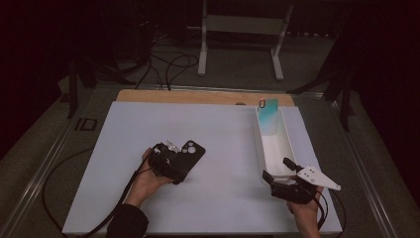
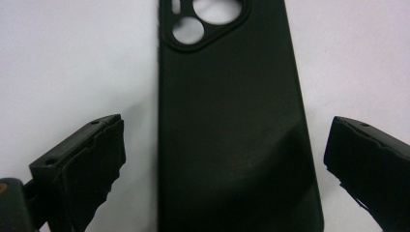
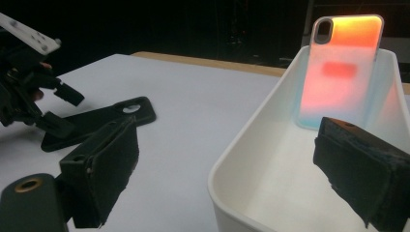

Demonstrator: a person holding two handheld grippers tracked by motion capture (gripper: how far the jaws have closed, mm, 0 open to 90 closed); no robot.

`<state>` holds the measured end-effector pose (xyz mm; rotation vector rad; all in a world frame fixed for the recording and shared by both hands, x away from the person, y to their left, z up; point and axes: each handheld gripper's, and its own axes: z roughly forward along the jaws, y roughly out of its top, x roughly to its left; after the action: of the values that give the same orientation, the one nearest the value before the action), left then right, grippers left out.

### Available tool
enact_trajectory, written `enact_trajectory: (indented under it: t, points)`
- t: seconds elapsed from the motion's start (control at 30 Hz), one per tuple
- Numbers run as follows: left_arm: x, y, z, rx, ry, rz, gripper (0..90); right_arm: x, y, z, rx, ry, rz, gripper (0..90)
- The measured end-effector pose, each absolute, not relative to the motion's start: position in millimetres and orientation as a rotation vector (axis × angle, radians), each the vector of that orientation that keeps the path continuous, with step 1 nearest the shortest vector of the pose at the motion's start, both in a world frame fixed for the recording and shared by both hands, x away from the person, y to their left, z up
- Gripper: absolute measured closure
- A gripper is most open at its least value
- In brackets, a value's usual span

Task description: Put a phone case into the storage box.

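On the left side of the table (image 1: 124, 208), the left claw (image 1: 179, 159) hovers over a black phone case (image 1: 190, 152) that lies flat on the white surface, camera cut-outs pointing away from the person. In the left gripper view the jaws stand wide apart, one on each side of the black phone case (image 2: 232, 125), holding nothing and not touching its long edges.

The step in hand looks like a pick-up of this case, probably to carry it to the white bin (image 1: 285, 144) further right. To do it well, the left claw should come down until the pads sit level with the thin edges, stay centred so both jaws meet the case at the same time, and then close gently, since the soft case may buckle or slide on the smooth table. Gripping near the middle of its length would keep it from tipping when lifted.

To the right, the white bin already holds a coloured phone case (image 1: 268, 118) leaning upright against its far wall. The right claw (image 1: 281, 172) waits at the bin's near end, jaws open and empty; in the right gripper view one jaw hangs over the white bin (image 3: 232, 164). It could steady the bin when the black case arrives.
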<state>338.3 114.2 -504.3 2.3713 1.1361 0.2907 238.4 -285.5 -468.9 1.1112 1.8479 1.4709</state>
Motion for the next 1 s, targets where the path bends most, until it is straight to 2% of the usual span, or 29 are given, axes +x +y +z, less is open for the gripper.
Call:
enact_trajectory:
  t: [0.27, 0.47, 0.63, 1.0]
  points:
    - [341.6, 109.0, -514.8, 2.409, 1.14, 0.282, 1.5, 238.5, -285.0, -469.3, 1.111, 1.853, 1.47, 8.9]
    - [342.8, 107.6, -513.2, 2.432, 1.146, 0.273, 4.4, 238.2, -283.8, -468.9, 1.111, 1.854, 1.469, 8.8]
    - [342.8, 104.7, -509.9, 2.462, 1.139, 0.257, 11.5, 238.1, -282.1, -468.1, 1.104, 1.867, 1.469, 9.1]
    - [343.4, 105.8, -508.8, 2.447, 1.156, 0.246, 14.1, 239.5, -281.9, -465.9, 1.118, 1.894, 1.457, 9.2]
